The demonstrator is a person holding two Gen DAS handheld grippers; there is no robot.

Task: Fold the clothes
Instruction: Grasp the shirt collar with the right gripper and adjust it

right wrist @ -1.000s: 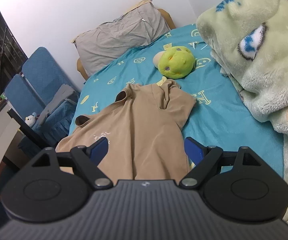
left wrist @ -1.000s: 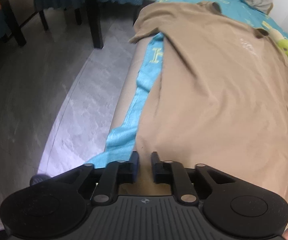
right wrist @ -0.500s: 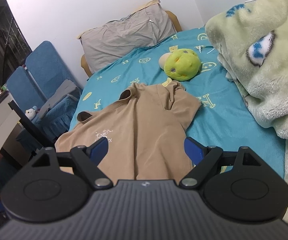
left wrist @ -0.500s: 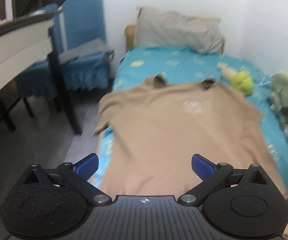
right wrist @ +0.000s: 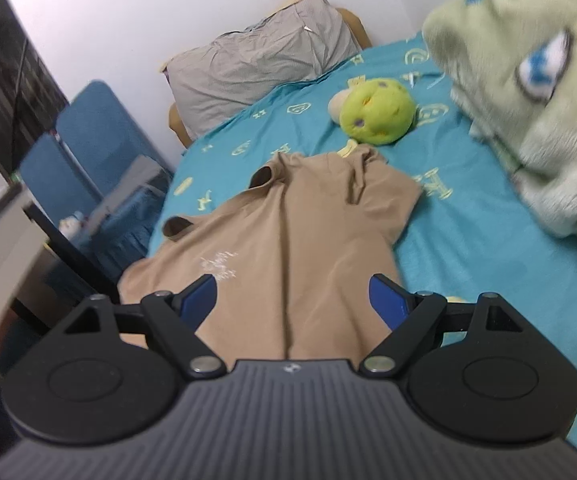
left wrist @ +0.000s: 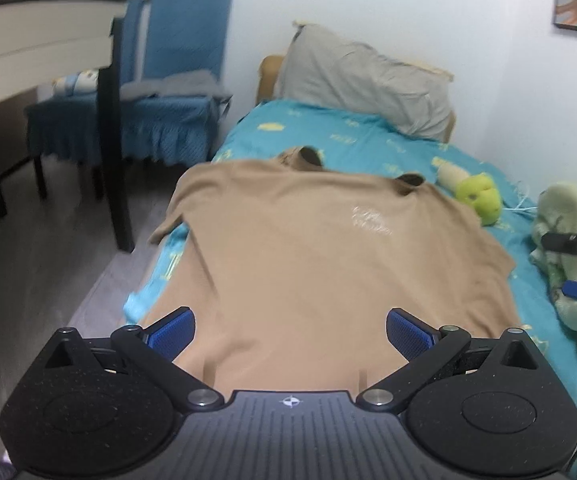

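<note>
Both tongs, left tongs [left wrist: 290, 332] and right tongs [right wrist: 292, 300], gape empty above the tan shirt [left wrist: 328, 264] spread on the bed [right wrist: 488, 240]; folding seems unstarted, so next they must grip an edge.

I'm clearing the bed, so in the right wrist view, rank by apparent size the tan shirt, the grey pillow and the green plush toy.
1. Tan shirt, though it lies nearest the camera.
2. Grey pillow.
3. Green plush toy.

I'm working in a home bedroom: a bed [left wrist: 368, 140] with a teal printed sheet fills the centre, a grey pillow [left wrist: 364, 80] leans at its head, and blue-covered chairs [left wrist: 168, 80] stand at upper left.
</note>
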